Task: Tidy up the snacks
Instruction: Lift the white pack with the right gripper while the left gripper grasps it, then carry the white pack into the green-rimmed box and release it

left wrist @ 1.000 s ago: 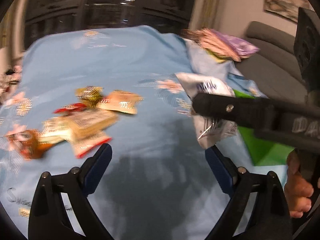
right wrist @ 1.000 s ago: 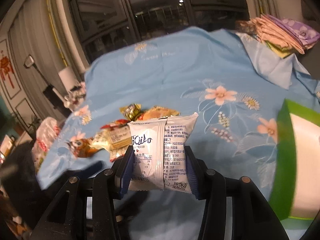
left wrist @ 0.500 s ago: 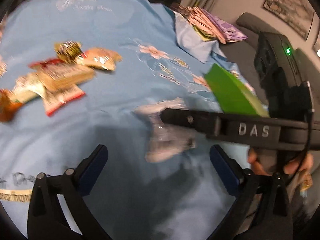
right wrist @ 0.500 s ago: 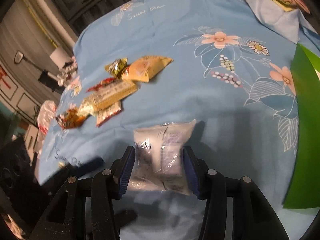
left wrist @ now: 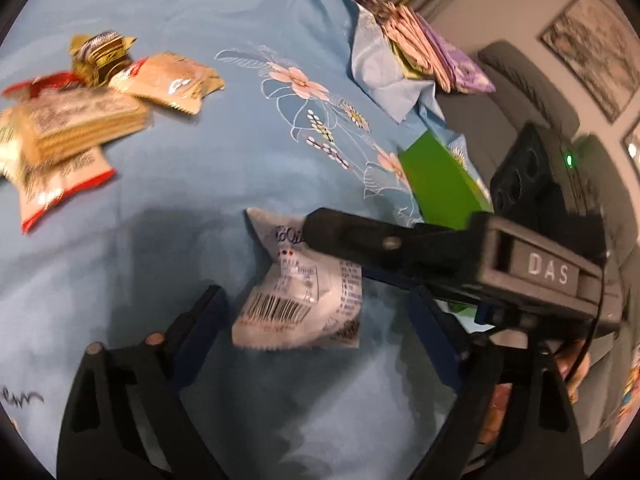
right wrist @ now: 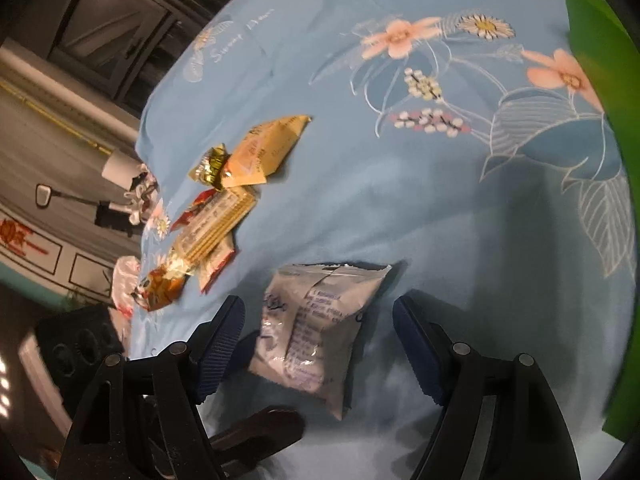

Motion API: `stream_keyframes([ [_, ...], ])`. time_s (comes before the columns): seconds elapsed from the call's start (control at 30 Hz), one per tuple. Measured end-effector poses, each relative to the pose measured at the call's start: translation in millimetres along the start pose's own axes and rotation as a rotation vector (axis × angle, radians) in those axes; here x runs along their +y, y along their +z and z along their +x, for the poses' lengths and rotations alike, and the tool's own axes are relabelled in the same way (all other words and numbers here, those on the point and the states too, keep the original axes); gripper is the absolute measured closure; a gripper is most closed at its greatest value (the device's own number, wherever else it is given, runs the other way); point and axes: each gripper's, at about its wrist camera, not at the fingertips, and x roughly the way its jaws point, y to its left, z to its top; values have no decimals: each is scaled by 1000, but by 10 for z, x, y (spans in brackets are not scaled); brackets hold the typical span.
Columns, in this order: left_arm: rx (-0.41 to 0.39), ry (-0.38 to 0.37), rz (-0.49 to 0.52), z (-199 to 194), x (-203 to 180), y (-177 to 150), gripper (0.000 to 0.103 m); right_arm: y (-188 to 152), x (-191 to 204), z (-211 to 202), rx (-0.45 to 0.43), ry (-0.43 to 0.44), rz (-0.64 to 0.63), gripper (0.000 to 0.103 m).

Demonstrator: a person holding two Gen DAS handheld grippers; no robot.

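My right hand-held gripper (right wrist: 320, 344) just opened wide, dropping the white snack packet (right wrist: 316, 328) on the blue floral sheet (right wrist: 360, 200) for sorting

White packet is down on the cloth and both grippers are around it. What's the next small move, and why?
Probably close the left gripper on the white packet. The right gripper has just been opening, and its pads stand clear of the packet, which lies on the blue cloth. The left jaws, which have just been narrowing, straddle it without touching. Taking it there would free the right side to back away.
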Motion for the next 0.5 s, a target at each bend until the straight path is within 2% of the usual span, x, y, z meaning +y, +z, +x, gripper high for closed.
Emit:
stream_keyframes([
  [0.07, -7, 41, 41, 60, -25, -6, 35, 6, 9, 12, -12, -24, -15, 37],
  [0.1, -10, 59, 54, 99, -18, -11, 39, 8, 26, 17, -13, -41, -29, 43],
  [0.13, -12, 73, 62, 118, -11, -15, 39, 7, 38, 23, -15, -55, -43, 49],
  [0.2, -23, 65, 50, 113, 30, -17, 41, -1, 32, 38, -19, -50, -52, 55],
  [0.27, -32, 57, 31, 104, 82, -21, 45, -11, 32, 44, -32, -51, -50, 57],
  [0.5, -49, 56, 20, 84, 38, -36, 47, -17, 48, 16, -55, -52, -74, 60],
])
